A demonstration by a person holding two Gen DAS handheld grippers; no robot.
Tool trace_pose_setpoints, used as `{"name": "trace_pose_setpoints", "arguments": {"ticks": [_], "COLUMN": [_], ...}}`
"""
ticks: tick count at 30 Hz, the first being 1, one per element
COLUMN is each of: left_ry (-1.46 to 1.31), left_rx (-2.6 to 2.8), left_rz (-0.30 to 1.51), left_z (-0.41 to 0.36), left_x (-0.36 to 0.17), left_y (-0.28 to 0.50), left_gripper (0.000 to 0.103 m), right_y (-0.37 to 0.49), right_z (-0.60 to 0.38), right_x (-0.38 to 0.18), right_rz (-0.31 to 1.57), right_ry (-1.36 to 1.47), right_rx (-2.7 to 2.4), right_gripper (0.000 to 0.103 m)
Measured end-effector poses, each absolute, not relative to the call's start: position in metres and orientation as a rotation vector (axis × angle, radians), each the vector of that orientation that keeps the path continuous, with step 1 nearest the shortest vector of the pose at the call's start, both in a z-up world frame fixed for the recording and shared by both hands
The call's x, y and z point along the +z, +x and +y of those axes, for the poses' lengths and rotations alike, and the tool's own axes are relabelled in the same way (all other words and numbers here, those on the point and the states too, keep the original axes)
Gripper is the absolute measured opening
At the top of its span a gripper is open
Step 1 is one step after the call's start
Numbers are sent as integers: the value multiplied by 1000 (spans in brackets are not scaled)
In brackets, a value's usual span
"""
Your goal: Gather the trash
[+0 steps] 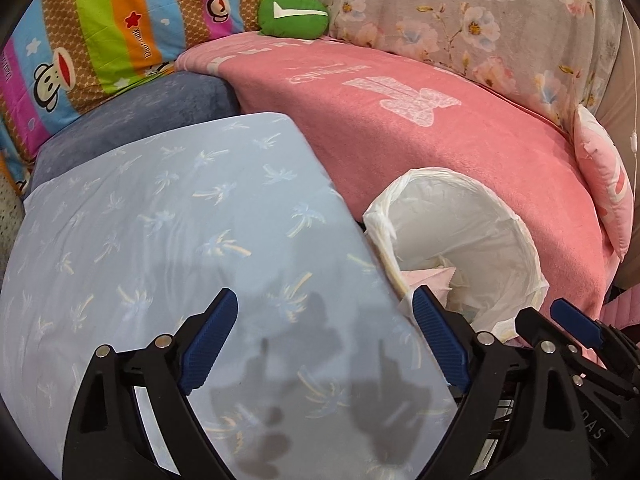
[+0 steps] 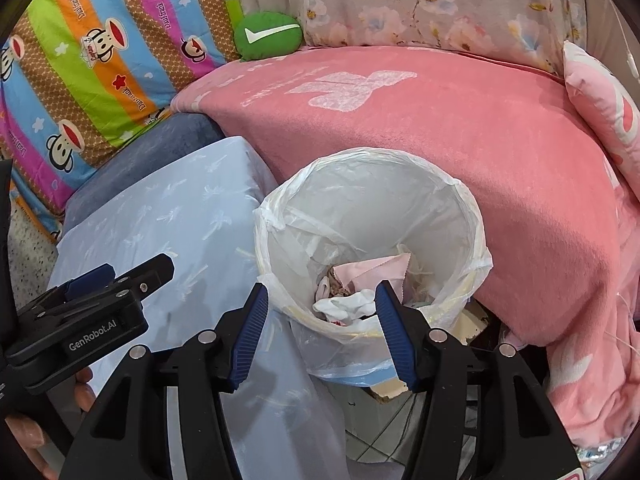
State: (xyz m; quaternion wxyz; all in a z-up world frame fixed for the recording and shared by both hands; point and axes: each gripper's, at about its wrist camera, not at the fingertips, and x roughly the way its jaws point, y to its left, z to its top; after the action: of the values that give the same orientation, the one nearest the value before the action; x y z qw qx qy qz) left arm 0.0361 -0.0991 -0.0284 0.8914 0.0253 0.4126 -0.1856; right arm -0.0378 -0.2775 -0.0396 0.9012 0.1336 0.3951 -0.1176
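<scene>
A trash bin lined with a white plastic bag (image 2: 476, 236) stands between a light blue palm-print cushion (image 2: 168, 216) and a pink blanket (image 2: 460, 128). Crumpled white paper (image 2: 352, 304) and a pink piece (image 2: 368, 270) lie inside it. My right gripper (image 2: 322, 306) is open and empty, just above the bin's near rim. My left gripper (image 1: 324, 316) is open and empty over the blue cushion (image 1: 160, 240), left of the bin (image 1: 516, 216). The right gripper's finger (image 1: 576, 320) shows at the left wrist view's right edge. The left gripper also shows in the right wrist view (image 2: 132, 276).
A colourful monkey-print quilt (image 2: 100, 60) lies at the back left, a green round cushion (image 2: 268, 38) at the back, a floral cover (image 2: 420, 0) behind the blanket. A pink pillow (image 2: 600, 96) sits at right. Tiled floor (image 2: 384, 432) shows below the bin.
</scene>
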Motion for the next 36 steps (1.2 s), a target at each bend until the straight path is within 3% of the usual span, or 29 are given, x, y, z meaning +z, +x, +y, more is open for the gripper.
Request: {"name": "trace_pose_setpoints", "arguments": {"ticks": [14,31,36], "left_ry": [55,66,72], "left_rx": [-318,-290,-288], "left_rz": [857,861,861], "left_z": [-88,-84,-84], "left_x": [-34,-35,-35], "left_y": [21,8,4], "left_gripper": [88,92,92], "right_y": [-47,-61,-66], "right_z": [-265,-256,-256], "right_x": [-43,-45,-45], "right_rz": [819,828,824], "right_ry": [218,150,149], "right_rx": [-258,-280,-284], "right_gripper": [63,85,85]}}
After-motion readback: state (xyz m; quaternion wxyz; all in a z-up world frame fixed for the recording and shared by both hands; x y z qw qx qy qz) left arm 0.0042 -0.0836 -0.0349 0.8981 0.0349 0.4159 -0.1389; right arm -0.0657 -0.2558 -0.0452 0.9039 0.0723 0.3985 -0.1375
